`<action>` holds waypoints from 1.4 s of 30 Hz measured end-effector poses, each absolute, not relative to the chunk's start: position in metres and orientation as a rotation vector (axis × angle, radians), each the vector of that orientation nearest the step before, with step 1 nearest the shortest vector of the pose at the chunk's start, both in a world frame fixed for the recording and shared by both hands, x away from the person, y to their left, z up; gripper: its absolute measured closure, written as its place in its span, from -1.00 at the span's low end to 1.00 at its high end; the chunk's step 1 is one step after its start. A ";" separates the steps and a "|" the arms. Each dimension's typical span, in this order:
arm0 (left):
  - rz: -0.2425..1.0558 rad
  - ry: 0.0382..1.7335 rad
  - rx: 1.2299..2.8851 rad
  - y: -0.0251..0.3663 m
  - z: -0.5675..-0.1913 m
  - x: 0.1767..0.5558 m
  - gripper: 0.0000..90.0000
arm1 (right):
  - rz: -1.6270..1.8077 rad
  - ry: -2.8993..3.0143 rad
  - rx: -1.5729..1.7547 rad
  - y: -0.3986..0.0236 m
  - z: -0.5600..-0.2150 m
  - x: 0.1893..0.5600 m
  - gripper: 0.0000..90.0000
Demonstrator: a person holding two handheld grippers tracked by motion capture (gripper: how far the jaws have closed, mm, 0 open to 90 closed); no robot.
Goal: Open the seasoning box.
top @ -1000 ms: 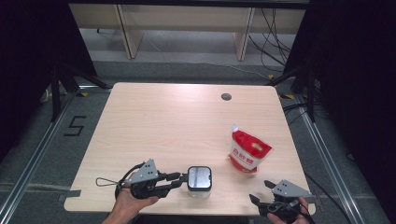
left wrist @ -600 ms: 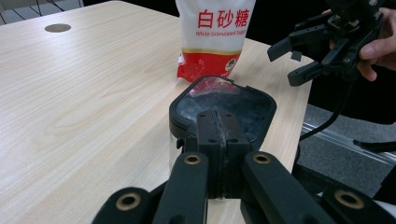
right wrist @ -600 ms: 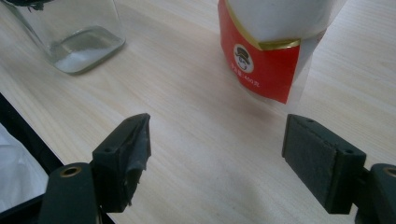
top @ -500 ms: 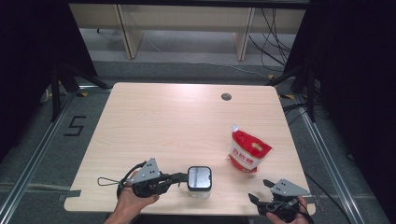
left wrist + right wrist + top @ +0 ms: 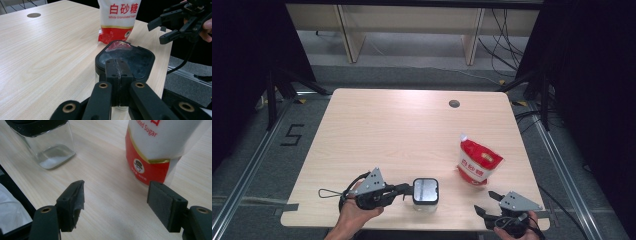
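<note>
A clear square jar (image 5: pixel 426 199) with a black lid (image 5: pixel 127 57) stands near the table's front edge. My left gripper (image 5: pixel 408 189) points right at it. Its jaws are shut together, and the fingertips (image 5: pixel 113 71) rest on the lid's near rim; I see nothing between the pads. A red and white sugar bag (image 5: pixel 477 162) stands upright to the jar's right. My right gripper (image 5: pixel 483 201) is at the front right corner, open, and its jaws have just been closing a little with nothing between them. The jar (image 5: pixel 50 145) and the bag (image 5: pixel 155 152) lie beyond its fingertips (image 5: pixel 72 200).
The wooden table (image 5: pixel 387 130) has a round cable hole (image 5: pixel 454 104) at the back right. Both hands hold the grippers at the table's front edge. Shelving legs and cables stand on the floor behind the table.
My left gripper's jaws have come together at the jar's lid. My right gripper's jaws have narrowed slightly. Neither hand has shifted, and the jar and the bag stand where they were.
</note>
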State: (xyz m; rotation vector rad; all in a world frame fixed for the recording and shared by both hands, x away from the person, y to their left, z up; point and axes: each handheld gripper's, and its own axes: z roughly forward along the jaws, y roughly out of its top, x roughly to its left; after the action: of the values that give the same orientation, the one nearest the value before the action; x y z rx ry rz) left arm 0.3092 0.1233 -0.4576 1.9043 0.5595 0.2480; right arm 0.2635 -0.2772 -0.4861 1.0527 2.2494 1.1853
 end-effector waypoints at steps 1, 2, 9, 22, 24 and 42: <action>0.248 0.564 1.902 0.123 -0.458 0.309 0.98 | 1.179 2.262 1.039 -0.277 -0.486 0.264 -0.30; 0.242 0.562 1.896 0.123 -0.458 0.310 0.98 | 1.187 2.269 1.054 -0.275 -0.486 0.264 -0.30; 0.240 0.553 1.918 0.119 -0.461 0.311 0.98 | 1.202 2.267 1.035 -0.268 -0.485 0.264 -0.24; 0.247 0.572 1.907 0.121 -0.463 0.313 0.98 | 1.234 2.239 0.941 -0.263 -0.480 0.264 0.01; 0.257 0.572 1.920 0.121 -0.465 0.313 0.98 | 1.248 2.242 0.933 -0.261 -0.478 0.264 0.04; 0.239 0.554 1.896 0.121 -0.462 0.313 0.98 | 1.259 2.234 0.869 -0.250 -0.476 0.269 0.16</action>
State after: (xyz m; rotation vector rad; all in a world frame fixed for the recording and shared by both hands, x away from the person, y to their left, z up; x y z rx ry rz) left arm 0.3128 0.1207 -0.4617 1.8965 0.5538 0.2391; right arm 0.2690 -0.2498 -0.4761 0.8689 2.2344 1.2590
